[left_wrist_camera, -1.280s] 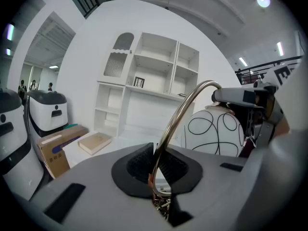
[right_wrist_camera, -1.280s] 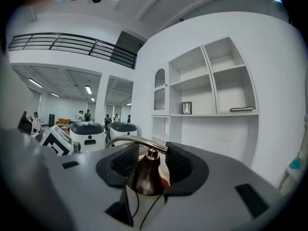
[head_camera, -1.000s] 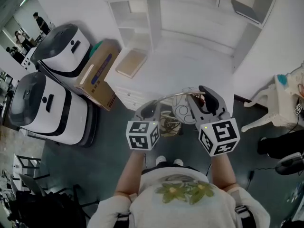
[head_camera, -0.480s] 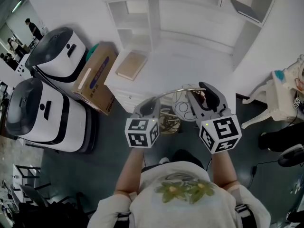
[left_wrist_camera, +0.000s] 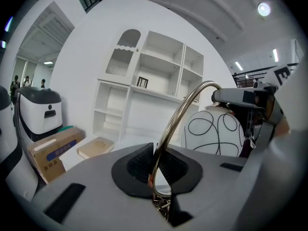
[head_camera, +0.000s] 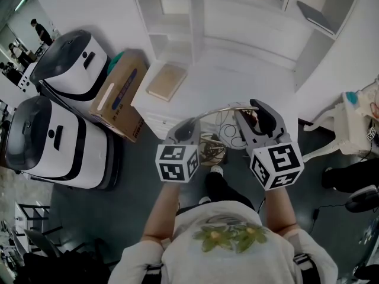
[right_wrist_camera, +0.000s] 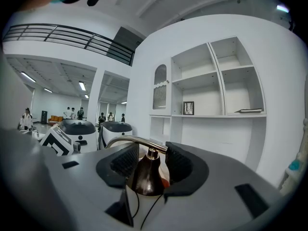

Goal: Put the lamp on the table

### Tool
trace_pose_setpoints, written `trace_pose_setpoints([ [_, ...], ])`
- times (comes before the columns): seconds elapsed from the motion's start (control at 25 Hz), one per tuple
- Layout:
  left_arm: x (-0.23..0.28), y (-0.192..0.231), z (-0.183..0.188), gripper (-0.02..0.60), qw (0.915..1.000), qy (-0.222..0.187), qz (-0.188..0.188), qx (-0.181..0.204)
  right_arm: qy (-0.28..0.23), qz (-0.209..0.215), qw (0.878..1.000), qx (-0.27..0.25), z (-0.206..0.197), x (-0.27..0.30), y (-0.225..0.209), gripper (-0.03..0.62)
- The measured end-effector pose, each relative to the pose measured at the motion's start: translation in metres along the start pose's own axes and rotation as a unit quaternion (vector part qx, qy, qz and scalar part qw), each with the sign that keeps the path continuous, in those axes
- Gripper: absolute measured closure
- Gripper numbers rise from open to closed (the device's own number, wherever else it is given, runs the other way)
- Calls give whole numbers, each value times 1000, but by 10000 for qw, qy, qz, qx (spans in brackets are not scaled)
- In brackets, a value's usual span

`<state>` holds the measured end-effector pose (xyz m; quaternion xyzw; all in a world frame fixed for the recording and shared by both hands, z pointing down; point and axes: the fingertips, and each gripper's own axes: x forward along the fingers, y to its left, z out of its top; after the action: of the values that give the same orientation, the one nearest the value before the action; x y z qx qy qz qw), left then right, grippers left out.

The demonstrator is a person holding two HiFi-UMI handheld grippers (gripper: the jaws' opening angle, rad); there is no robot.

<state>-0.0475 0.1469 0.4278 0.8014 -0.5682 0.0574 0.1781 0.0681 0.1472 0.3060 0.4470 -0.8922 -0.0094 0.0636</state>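
The print on the cardboard box point(head_camera: 118, 93) at far left is too small to read. The fingers of the left gripper point(left_wrist_camera: 156, 165) pinch the thin curved brass arm point(left_wrist_camera: 179, 113) of the lamp point(head_camera: 228, 136), whose base is lost behind the grippers. It is held up by the near edge of the white desk point(head_camera: 237, 81). Its white globe shade point(left_wrist_camera: 214, 131) is scrawled with black loops. The right gripper point(right_wrist_camera: 147, 165) clamps the dark bronze cap point(right_wrist_camera: 144, 177).

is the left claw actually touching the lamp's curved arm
Touching. The left gripper view shows the left claw shut on the lamp: the curved brass arm passes between both black pads, pinched with no gap.
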Motion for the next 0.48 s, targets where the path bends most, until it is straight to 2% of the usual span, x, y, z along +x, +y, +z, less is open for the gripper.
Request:
trace_pose_setpoints([
  [0.48, 68, 27, 27, 541, 9999, 63, 98, -32, -5, 78, 10000, 9, 3, 67, -45, 402],
])
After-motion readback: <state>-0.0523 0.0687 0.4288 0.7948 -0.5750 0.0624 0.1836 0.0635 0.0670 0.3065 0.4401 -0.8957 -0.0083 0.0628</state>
